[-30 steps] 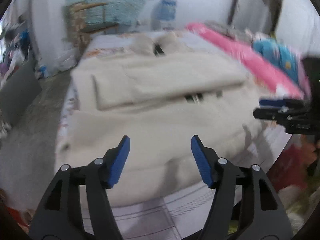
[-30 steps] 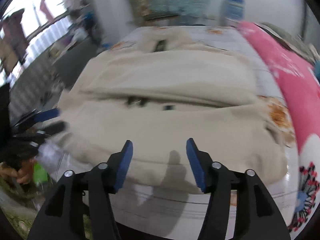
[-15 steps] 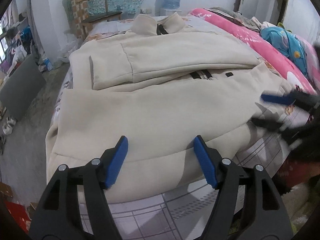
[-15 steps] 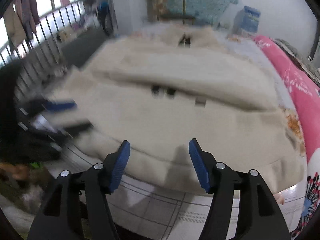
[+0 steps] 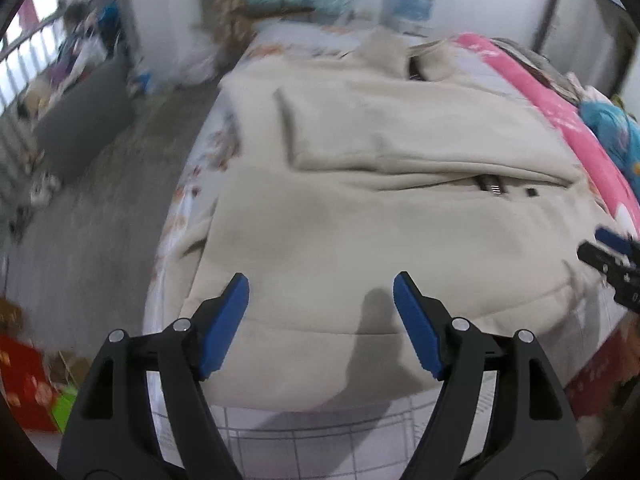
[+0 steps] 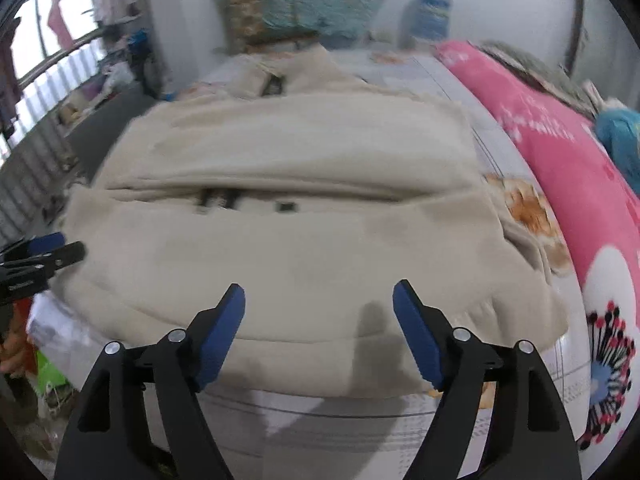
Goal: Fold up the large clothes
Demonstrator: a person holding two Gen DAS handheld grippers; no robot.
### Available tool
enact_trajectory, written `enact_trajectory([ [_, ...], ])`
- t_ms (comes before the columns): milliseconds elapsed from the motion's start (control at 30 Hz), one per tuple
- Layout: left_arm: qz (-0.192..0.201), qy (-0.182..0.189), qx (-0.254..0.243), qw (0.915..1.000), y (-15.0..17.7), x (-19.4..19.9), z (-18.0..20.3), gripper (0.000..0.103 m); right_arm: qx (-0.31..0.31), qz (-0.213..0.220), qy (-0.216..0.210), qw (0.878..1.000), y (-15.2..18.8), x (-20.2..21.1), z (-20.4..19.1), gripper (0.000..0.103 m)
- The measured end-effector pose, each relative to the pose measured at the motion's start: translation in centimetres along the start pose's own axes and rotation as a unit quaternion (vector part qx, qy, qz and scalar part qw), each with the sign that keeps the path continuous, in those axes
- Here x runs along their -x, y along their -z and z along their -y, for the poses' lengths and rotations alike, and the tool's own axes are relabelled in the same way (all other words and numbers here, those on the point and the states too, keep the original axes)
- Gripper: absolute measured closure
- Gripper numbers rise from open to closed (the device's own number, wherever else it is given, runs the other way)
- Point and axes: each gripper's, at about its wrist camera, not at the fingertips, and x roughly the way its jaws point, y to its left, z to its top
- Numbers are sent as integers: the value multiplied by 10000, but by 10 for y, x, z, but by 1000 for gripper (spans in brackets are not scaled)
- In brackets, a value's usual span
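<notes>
The cream jacket (image 5: 380, 208) lies spread on the bed (image 5: 304, 436), its collar toward the far edge and its hem along the near edge, where both grippers point down at it. Its sleeves are already laid across the chest, one band of cloth over the body.

The left gripper (image 5: 321, 304) hangs over the hem toward the bed's left corner, and its jaws are opening with nothing between them. The right gripper (image 6: 319, 312) is over the hem nearer the pink quilt (image 6: 560, 168), also opening, also empty. Neither pad touches the fabric yet, as far as these blurred views show.

I judge the next step to be a pinch on the hem at two points, to bring it up toward the collar. The risks come from the thick cloth (it looks heavy and soft): a jaw may take only the top layer, so the lower layer stays behind and the fold opens. If the two grips are uneven, the fold line goes oblique. The folded sleeves may also slide off when the hem is lifted.
</notes>
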Motion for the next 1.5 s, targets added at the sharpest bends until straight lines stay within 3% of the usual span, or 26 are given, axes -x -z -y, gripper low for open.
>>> enact_trajectory([
  [167,-31,-253,-64,9997,-3,-5,8,26,-190,-216,-83,9996,-5,-15,6,23],
  [400,-138,-419,-64,9990,-4,-7,12,21,-227,116,-290,9993,-20,-2,8,21],
  [567,-195,-515,4,9985,-6,-8,14,19,-151,-15,-332,9993,-27,-15,3,20],
  [700,-238,-552,46,9982,-9,-11,15,18,61,-310,-168,9994,-24,-33,-3,13],
  [800,-264,-573,54,9980,-10,-11,15,18,260,-290,53,9992,-22,-36,-9,6],
  [1500,-346,-643,88,9973,-15,-16,16,14,97,-331,163,9993,-21,-36,-9,6],
])
